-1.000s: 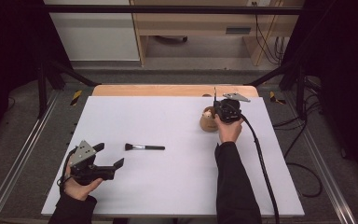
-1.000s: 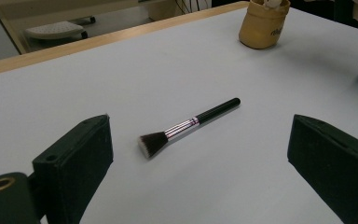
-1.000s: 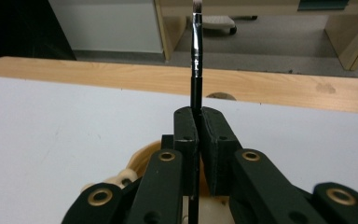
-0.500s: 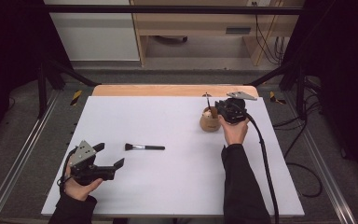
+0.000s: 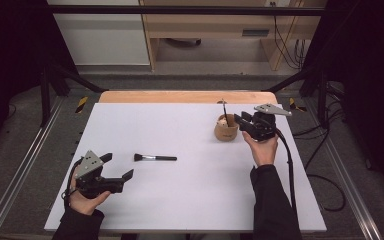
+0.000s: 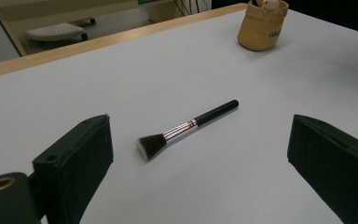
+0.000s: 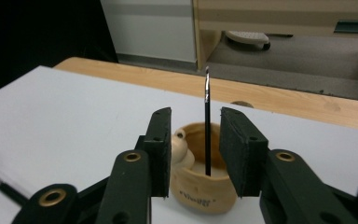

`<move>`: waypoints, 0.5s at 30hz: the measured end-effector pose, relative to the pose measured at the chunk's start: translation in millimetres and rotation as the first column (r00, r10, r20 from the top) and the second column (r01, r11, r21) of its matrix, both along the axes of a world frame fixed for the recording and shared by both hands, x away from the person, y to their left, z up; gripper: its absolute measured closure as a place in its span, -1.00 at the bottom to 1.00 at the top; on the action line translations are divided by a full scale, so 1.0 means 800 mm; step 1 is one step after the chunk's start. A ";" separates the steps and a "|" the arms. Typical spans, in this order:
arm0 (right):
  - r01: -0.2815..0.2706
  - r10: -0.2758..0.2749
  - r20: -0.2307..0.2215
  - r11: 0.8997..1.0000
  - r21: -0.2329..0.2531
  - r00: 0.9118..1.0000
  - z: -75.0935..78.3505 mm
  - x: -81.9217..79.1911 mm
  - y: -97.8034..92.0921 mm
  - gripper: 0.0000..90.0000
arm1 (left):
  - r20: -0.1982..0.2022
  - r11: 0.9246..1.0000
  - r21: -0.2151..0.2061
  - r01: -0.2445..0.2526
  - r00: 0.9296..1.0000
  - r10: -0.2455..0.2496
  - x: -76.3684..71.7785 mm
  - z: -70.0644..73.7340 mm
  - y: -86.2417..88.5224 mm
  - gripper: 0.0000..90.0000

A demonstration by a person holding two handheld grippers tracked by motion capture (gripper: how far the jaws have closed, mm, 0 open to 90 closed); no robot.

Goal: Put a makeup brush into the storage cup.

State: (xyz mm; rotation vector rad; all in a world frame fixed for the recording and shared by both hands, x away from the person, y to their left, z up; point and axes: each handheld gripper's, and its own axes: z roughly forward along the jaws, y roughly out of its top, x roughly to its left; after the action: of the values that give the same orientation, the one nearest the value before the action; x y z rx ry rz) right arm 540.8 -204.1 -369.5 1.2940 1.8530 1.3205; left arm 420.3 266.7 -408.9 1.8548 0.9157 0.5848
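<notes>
Right gripper (image 5: 241,120): fingers part-spread beside pouch (image 5: 226,128), far right, thin brush (image 7: 207,122) upright inside. Left gripper (image 5: 116,167): fingers spread wide, near left. Makeup brush (image 5: 155,158) flat on surface (image 5: 190,200).

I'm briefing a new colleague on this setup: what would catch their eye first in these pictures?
Probably the tan pouch near the white table's far right, with a thin dark brush standing upright in it, seen between the right gripper's parted fingers, which do not touch it. Next, the makeup brush lying flat left of centre, with the left gripper open and aimed at it from nearby.
</notes>
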 end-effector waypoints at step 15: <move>-0.067 0.067 0.022 0.998 0.012 0.998 -0.004 -0.040 -0.012 0.11 | 0.011 1.000 -0.004 -0.002 1.000 0.002 -0.002 0.003 0.001 -0.87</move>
State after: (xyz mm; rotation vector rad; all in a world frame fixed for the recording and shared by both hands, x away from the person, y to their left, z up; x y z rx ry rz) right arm 509.0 -213.6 -372.3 1.2290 1.8906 1.3781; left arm 418.3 267.5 -406.5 1.8457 0.9108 0.5937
